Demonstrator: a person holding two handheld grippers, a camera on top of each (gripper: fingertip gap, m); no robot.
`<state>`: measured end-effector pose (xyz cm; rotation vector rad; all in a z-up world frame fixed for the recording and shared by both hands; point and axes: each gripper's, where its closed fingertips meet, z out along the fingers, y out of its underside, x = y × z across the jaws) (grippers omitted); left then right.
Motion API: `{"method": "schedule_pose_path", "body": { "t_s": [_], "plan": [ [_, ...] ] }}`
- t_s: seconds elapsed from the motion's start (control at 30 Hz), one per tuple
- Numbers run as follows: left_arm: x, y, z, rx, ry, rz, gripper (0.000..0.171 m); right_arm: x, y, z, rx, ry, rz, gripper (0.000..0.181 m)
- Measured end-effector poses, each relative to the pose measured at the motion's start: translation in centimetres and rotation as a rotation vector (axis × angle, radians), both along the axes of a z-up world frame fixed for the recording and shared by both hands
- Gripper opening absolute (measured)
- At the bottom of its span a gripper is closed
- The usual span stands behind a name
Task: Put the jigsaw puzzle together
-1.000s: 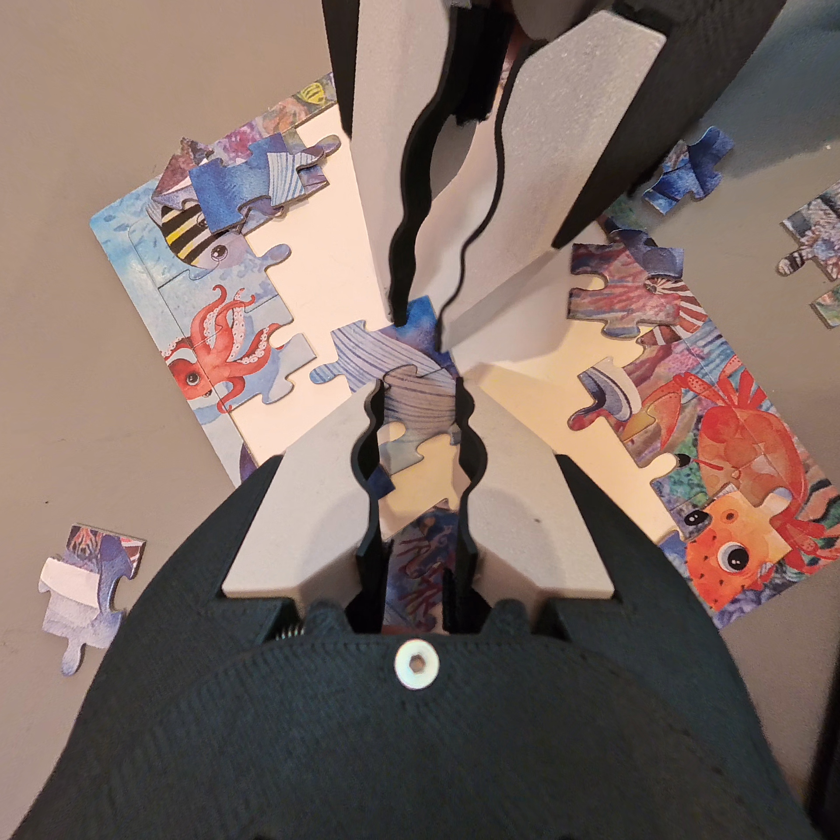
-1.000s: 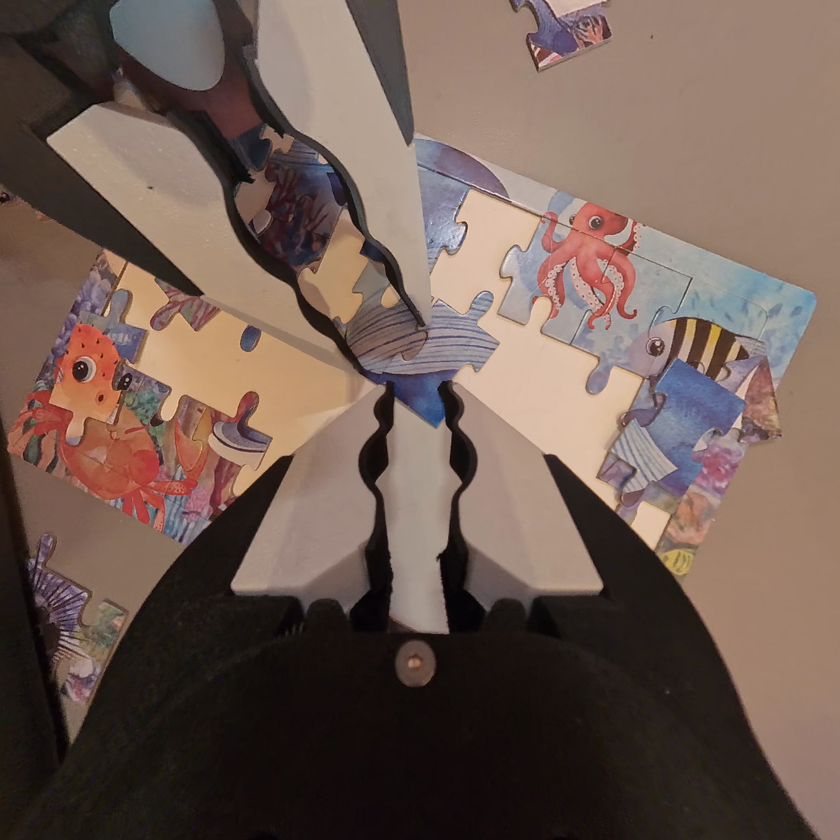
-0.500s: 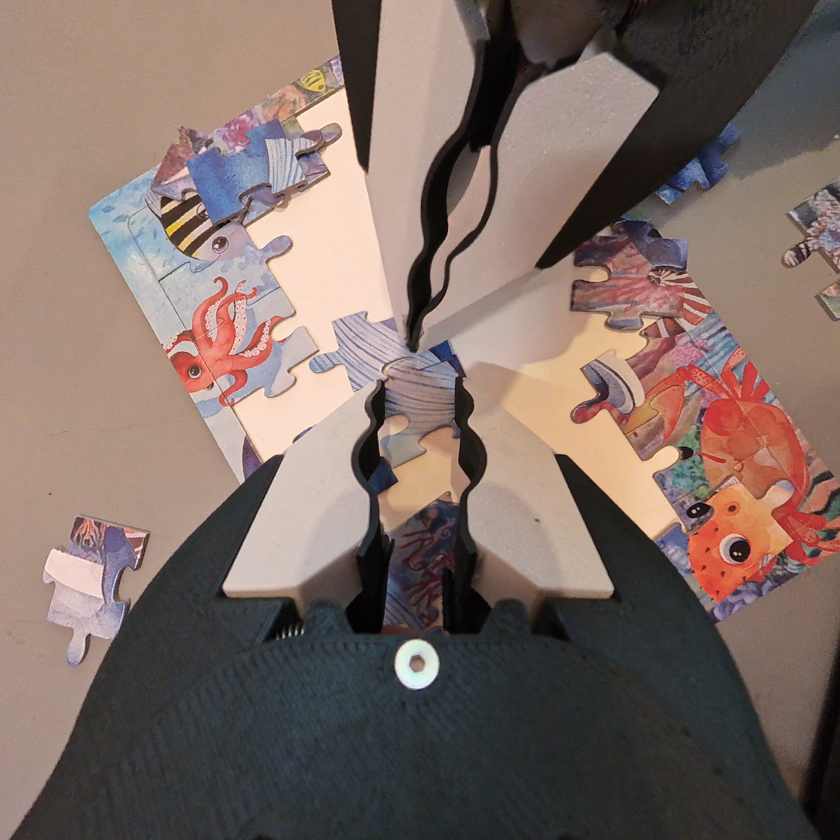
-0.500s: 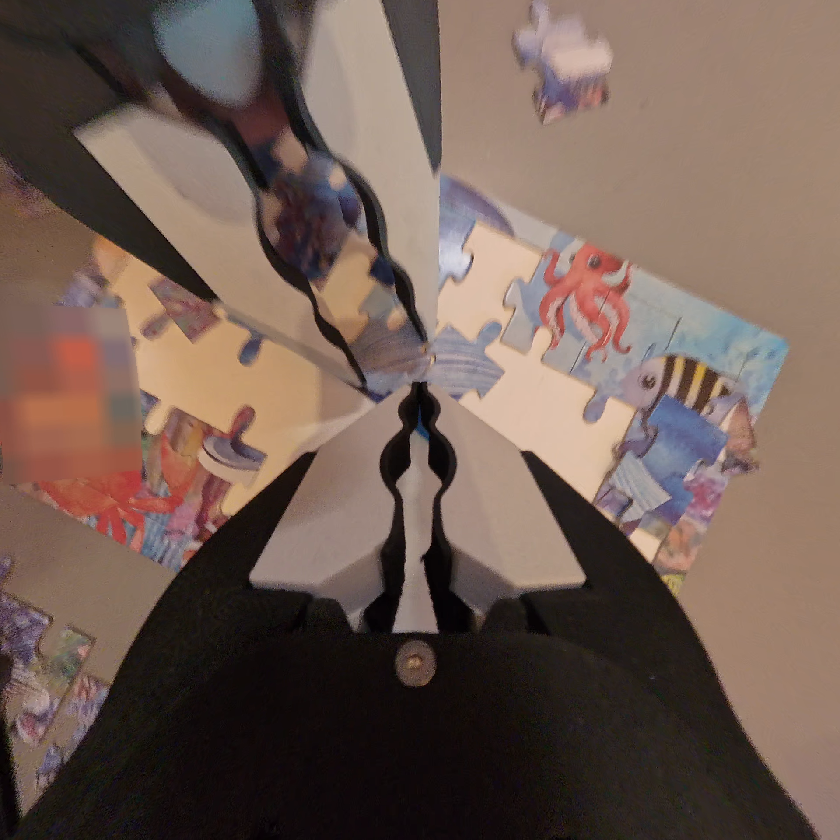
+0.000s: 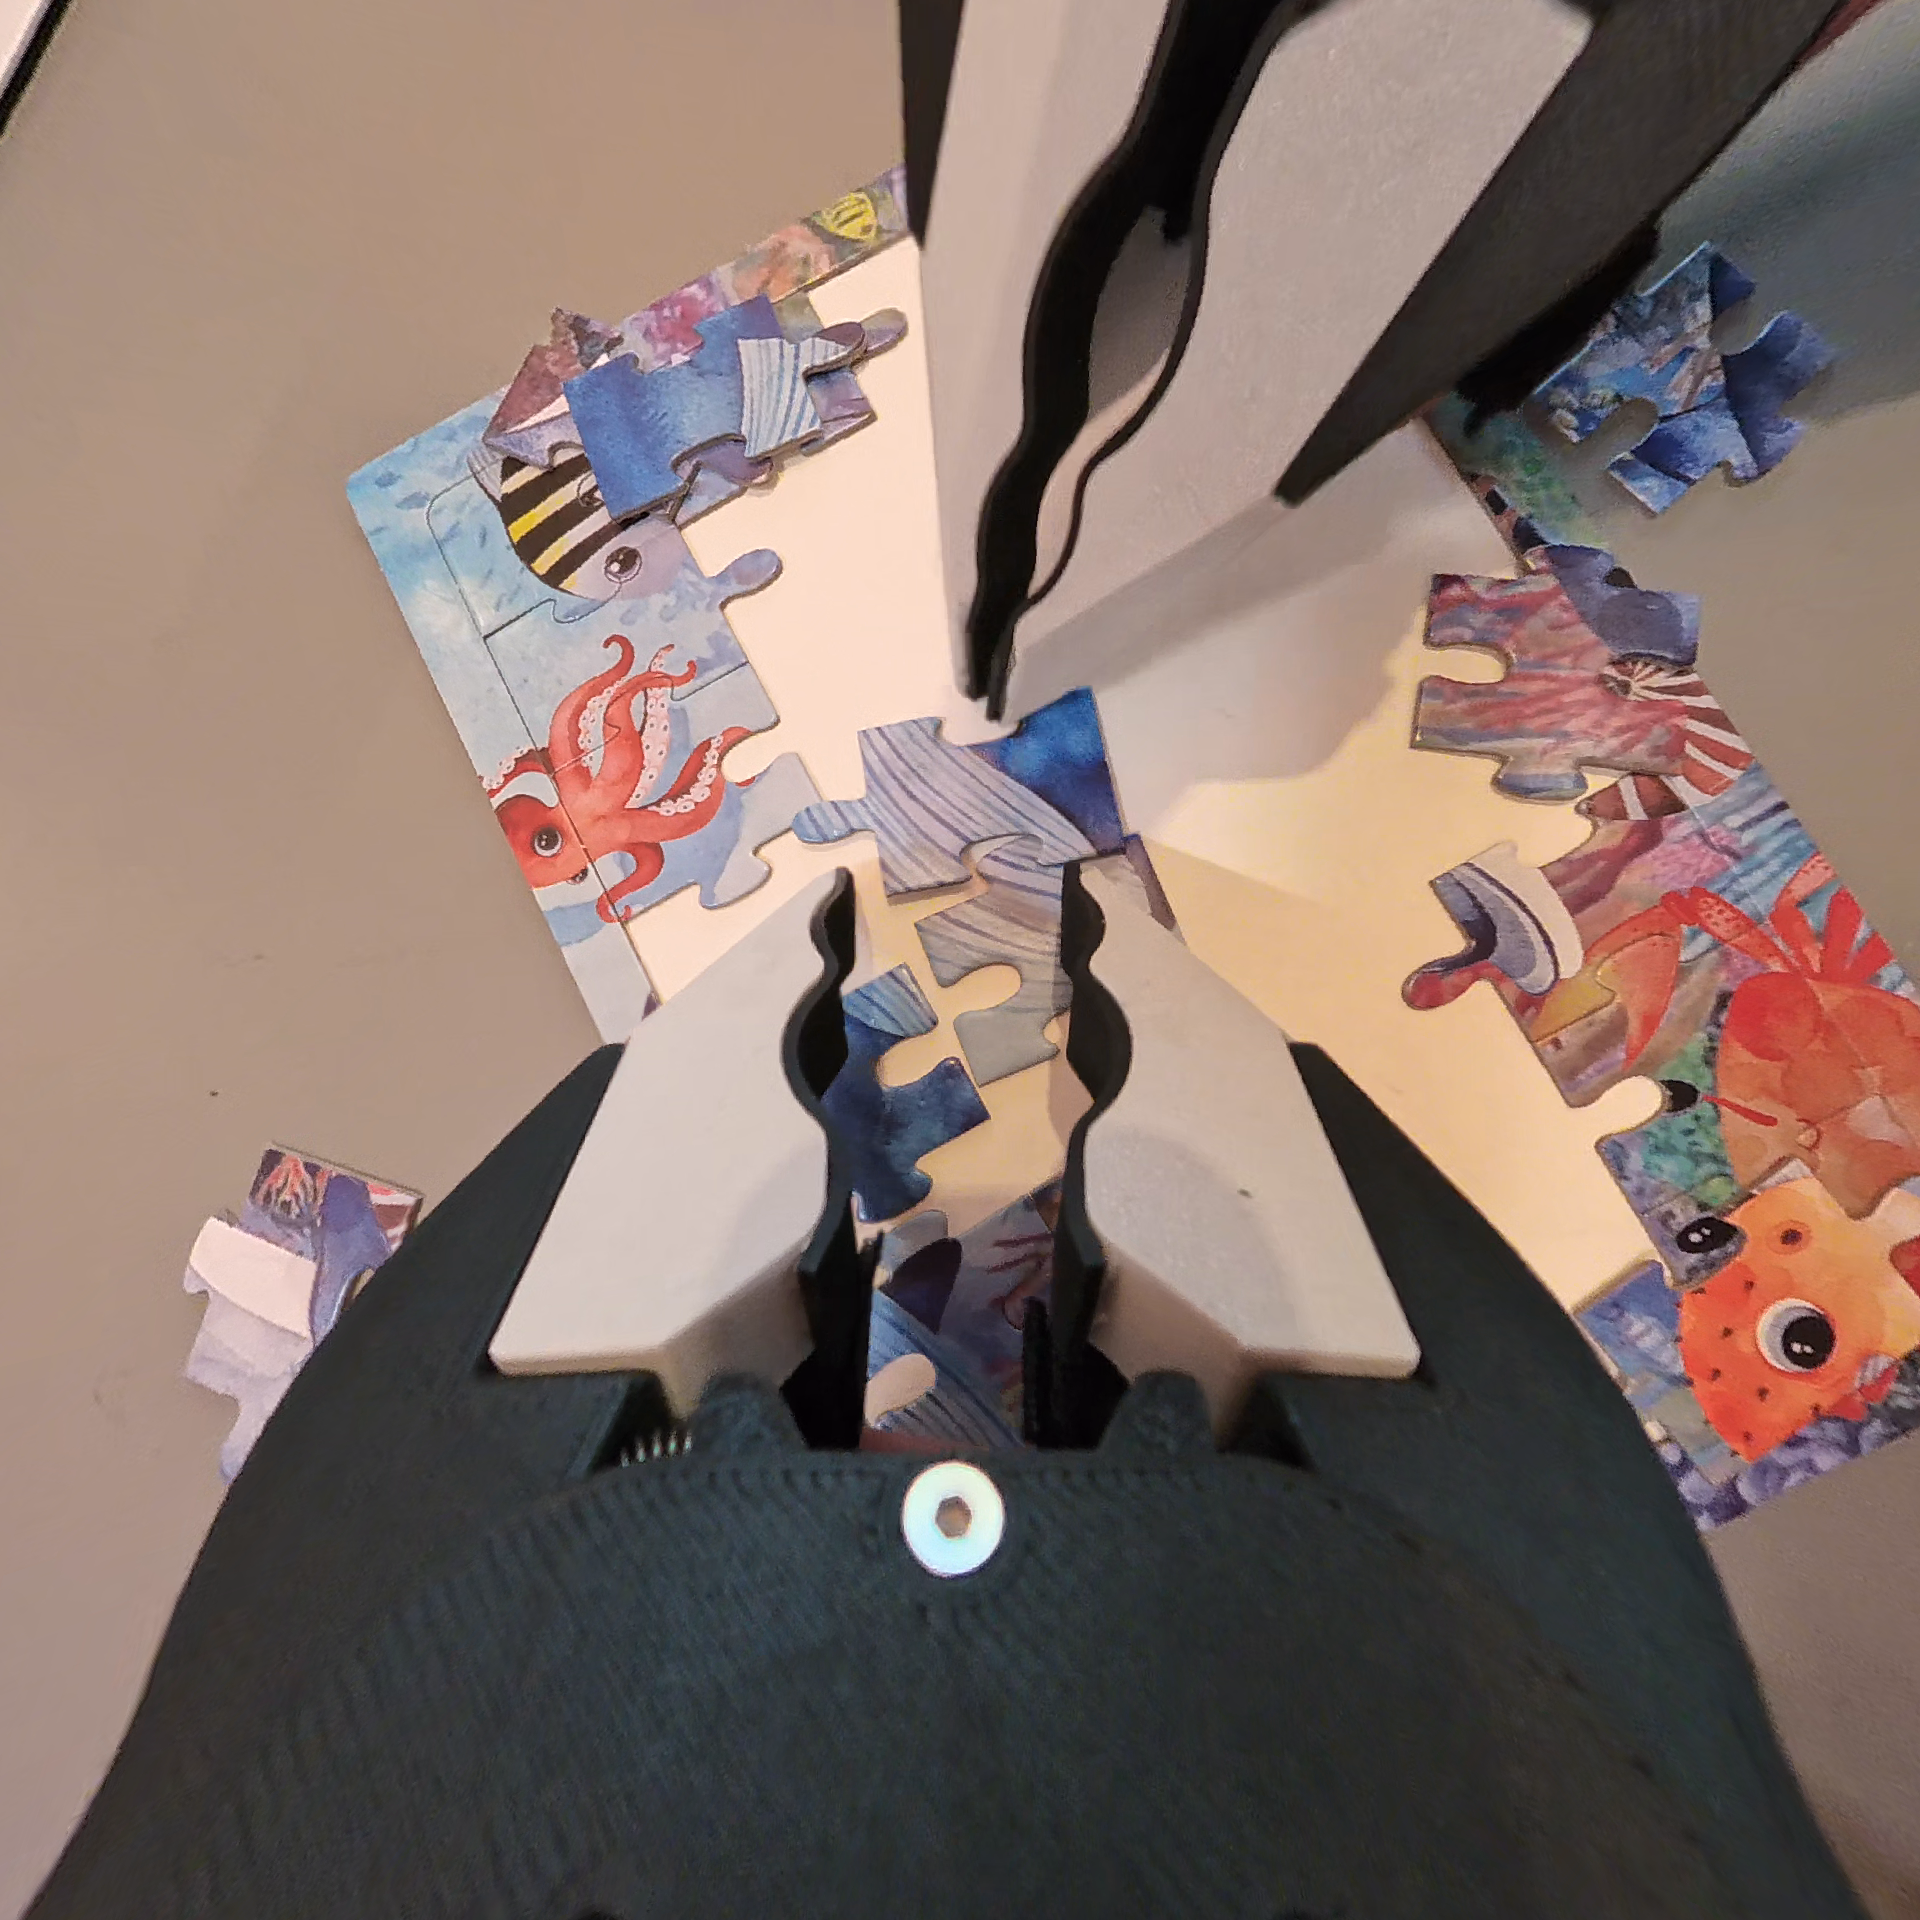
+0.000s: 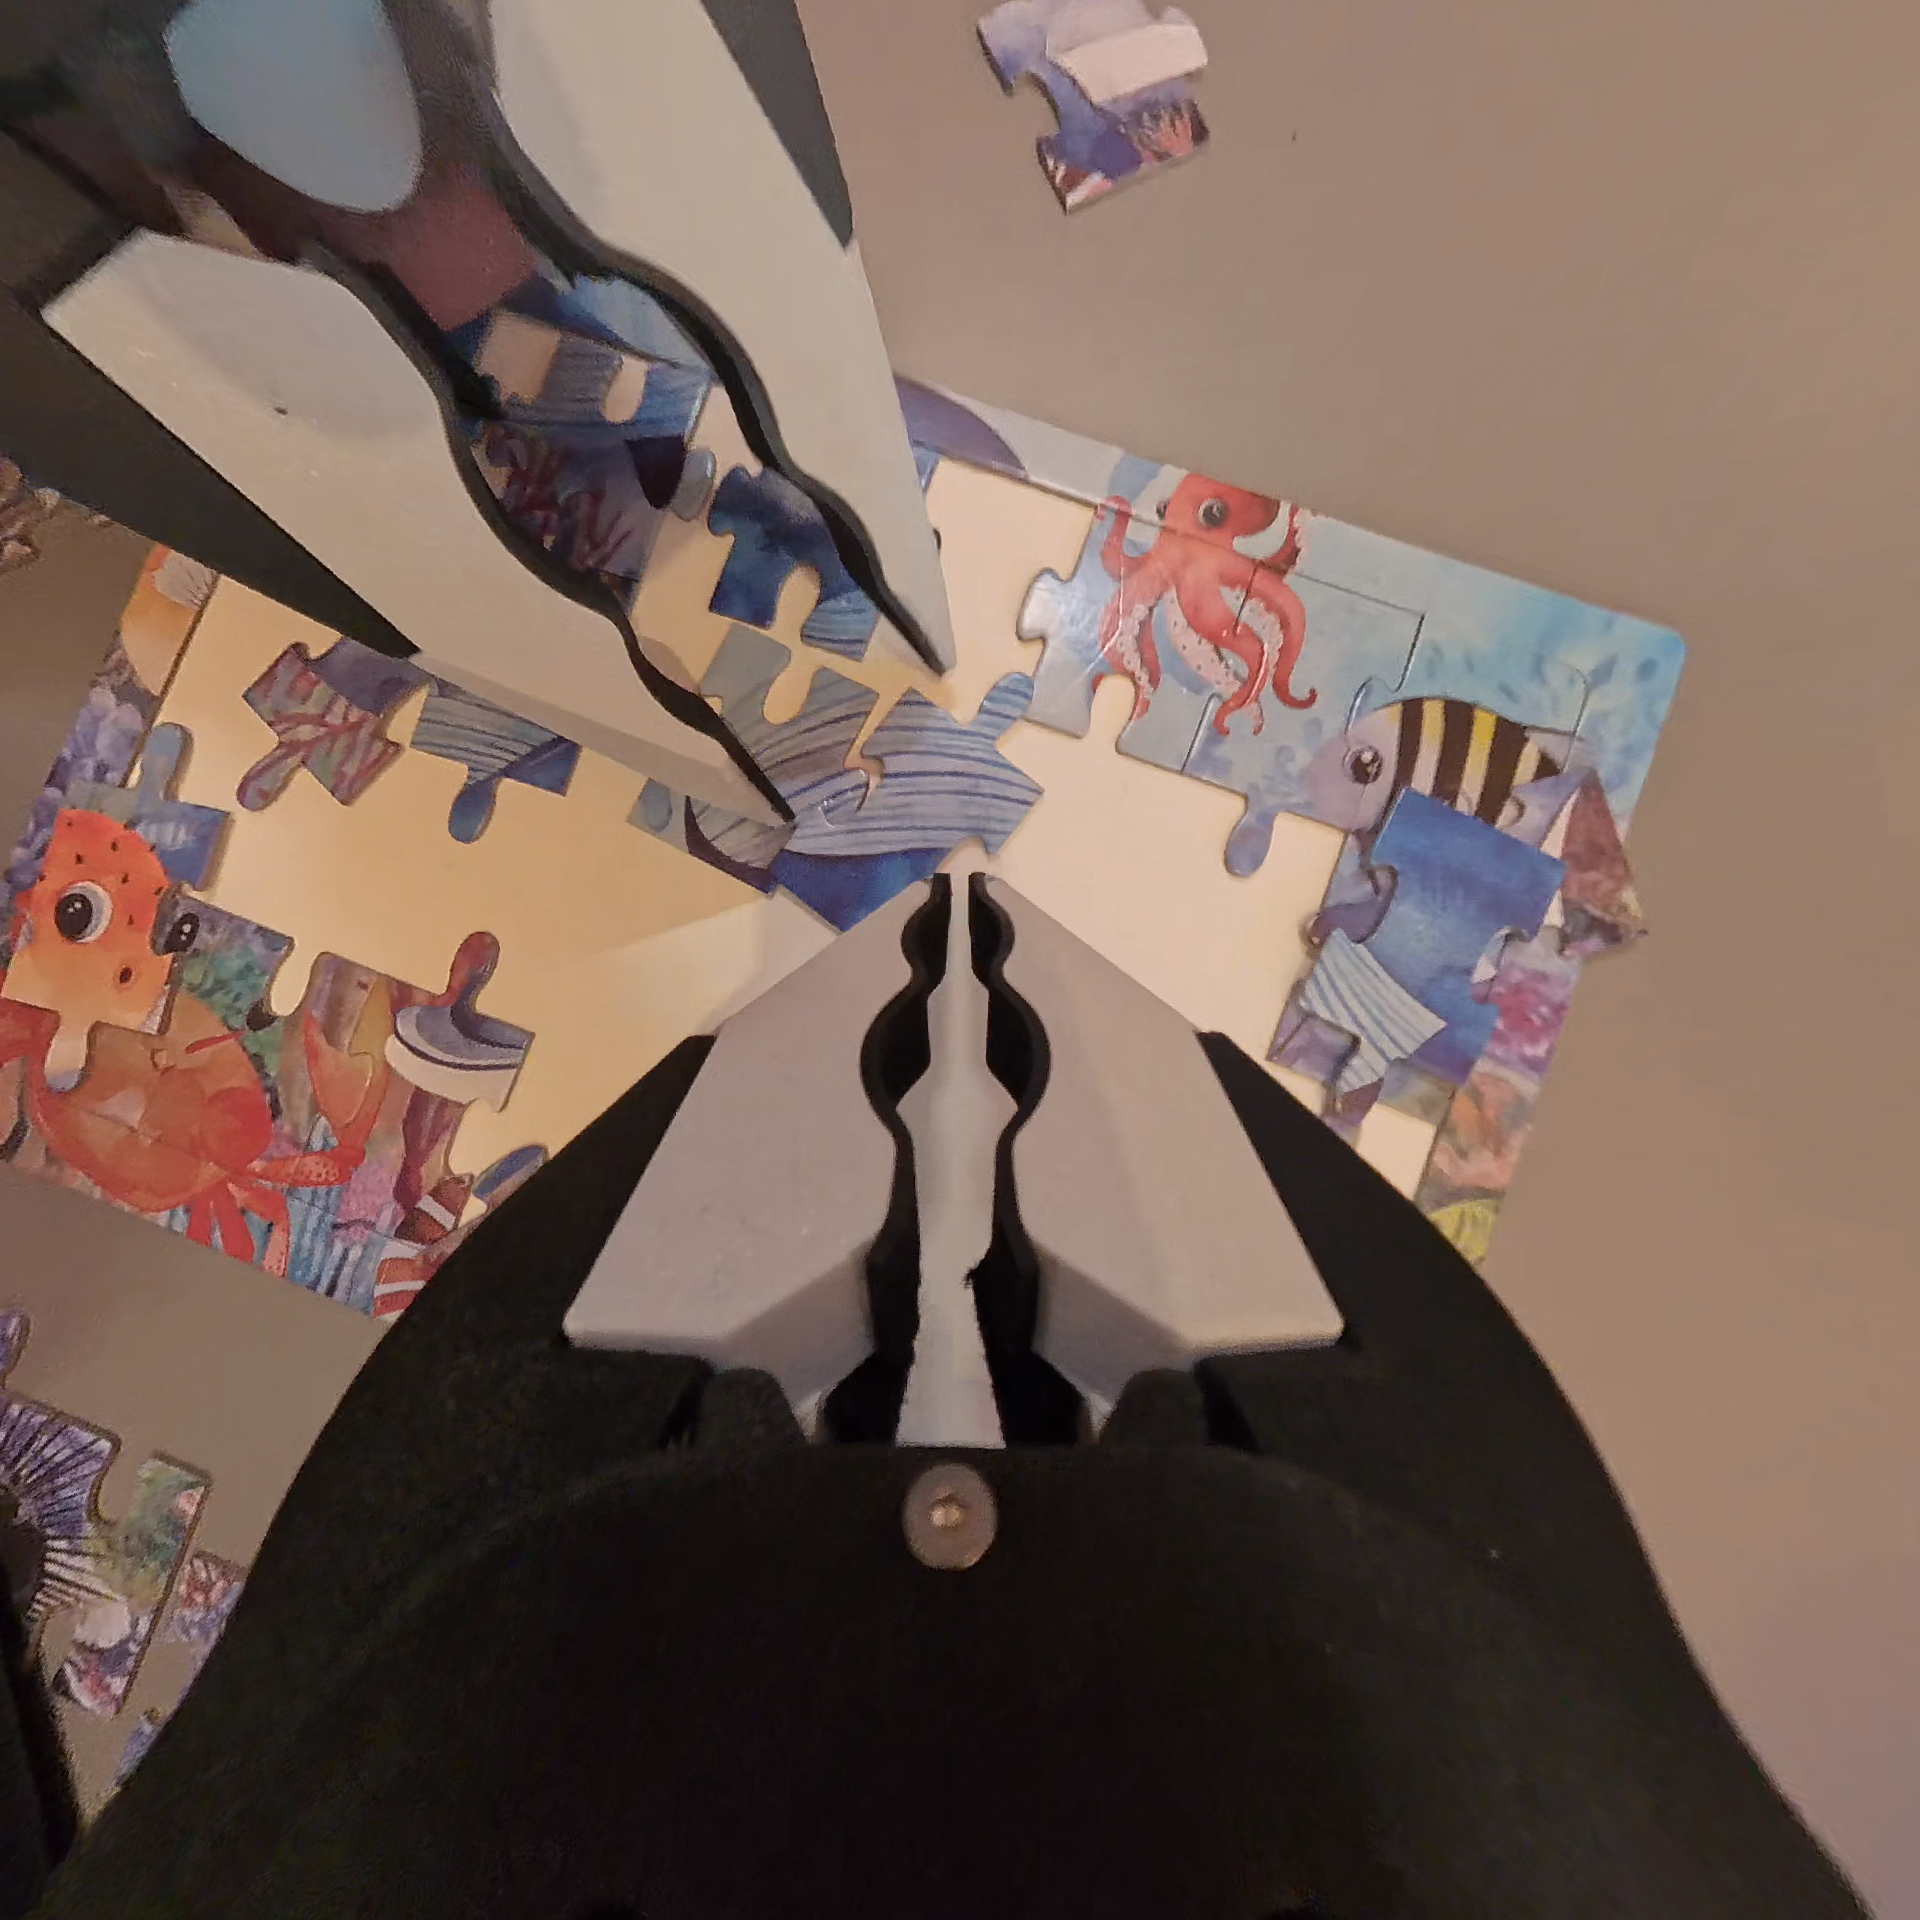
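Nudging: I hold the closed, empty right gripper [image 6: 961,878] at the blue striped whale puzzle piece [image 6: 914,795].
Left gripper [image 5: 956,883]: apart, empty, opposite side, equally near.

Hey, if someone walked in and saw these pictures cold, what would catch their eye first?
Probably the two tools meeting nose to nose over the half-built puzzle board: the left hand-held gripper open, the right hand-held gripper nearly shut, both at the striped blue pieces in the middle. Next, the red octopus and the orange fish at opposite ends.
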<state>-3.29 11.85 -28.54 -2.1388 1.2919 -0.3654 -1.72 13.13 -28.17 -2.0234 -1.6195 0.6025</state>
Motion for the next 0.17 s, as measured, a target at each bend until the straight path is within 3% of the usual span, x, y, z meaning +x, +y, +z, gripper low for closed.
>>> {"method": "schedule_pose_path", "body": {
  "t_s": [0.17],
  "plan": [
    [0.22,-0.3,-0.11,-0.035,-0.023,0.0,0.035,-0.12,-0.11,-0.46,-0.007,-0.009,-0.007,0.001]
  ]
}}
